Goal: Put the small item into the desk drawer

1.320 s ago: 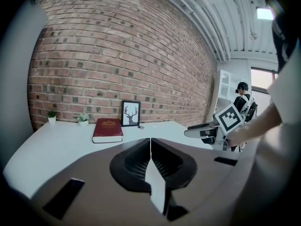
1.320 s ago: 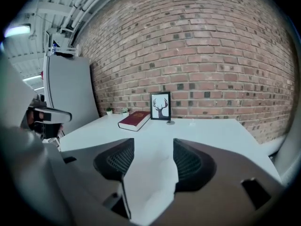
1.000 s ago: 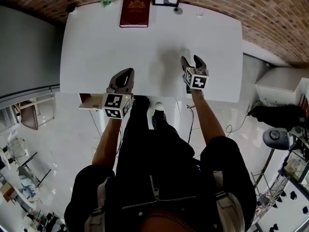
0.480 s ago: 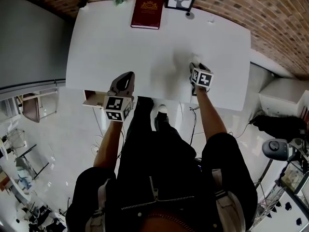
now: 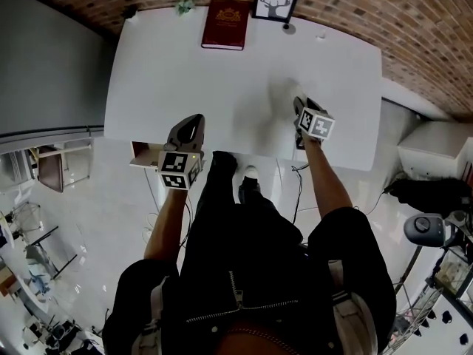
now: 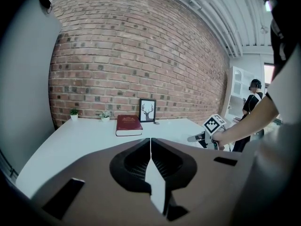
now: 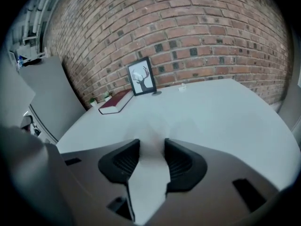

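The right gripper is closing (jaws half-narrowed, not clearly pinching yet) around the small item, which is lying straight ahead between its tips, right of centre.

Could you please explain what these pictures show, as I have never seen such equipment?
A person at a white desk holds a two-jaw gripper in each hand. The head view looks down from a camera on their head; each gripper view looks along that gripper's jaws. On the desk are a red book, a framed deer picture and small plants; a drawer stands open at its near-left edge. The left gripper has its jaws together, empty. The right gripper has just been closing its jaws round a small pale thing; whether they press it yet I cannot tell.
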Available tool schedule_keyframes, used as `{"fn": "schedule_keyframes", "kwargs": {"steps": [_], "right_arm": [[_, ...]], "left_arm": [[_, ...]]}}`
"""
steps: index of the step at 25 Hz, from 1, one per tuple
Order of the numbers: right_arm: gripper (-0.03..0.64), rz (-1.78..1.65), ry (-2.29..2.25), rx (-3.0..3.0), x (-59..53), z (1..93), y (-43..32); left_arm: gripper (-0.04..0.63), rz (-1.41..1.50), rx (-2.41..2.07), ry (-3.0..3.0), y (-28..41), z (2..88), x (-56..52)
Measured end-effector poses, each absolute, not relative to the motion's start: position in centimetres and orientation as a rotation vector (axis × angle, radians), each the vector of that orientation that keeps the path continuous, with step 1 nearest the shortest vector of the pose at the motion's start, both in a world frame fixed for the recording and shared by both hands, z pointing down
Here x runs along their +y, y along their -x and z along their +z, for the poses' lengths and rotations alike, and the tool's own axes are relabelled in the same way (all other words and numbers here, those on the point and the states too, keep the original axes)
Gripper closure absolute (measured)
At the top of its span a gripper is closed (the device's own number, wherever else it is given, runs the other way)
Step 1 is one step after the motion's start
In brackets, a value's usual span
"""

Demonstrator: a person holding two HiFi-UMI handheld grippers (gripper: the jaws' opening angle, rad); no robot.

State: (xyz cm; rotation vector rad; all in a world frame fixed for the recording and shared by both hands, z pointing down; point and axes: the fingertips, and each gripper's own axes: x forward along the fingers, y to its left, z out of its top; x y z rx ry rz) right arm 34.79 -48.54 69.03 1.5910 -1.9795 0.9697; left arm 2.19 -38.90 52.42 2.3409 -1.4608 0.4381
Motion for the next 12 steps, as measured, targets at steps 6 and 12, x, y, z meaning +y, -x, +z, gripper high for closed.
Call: {"fn": "schedule_keyframes", "kwargs": {"steps": [6, 12], "right_arm": [[0.449, 0.716, -1.576, -2.237, -49.5, 60.7, -33.9], [0.449, 0.471, -1.560, -2.424, -48.5, 52.0, -33.0]], "left_arm": [[0.574, 0.418, -1.484, -2.384, -2.5, 50.6, -39.4], [0.574, 0.358, -1.528, -2.438, -3.7, 47.5, -39.6]]}}
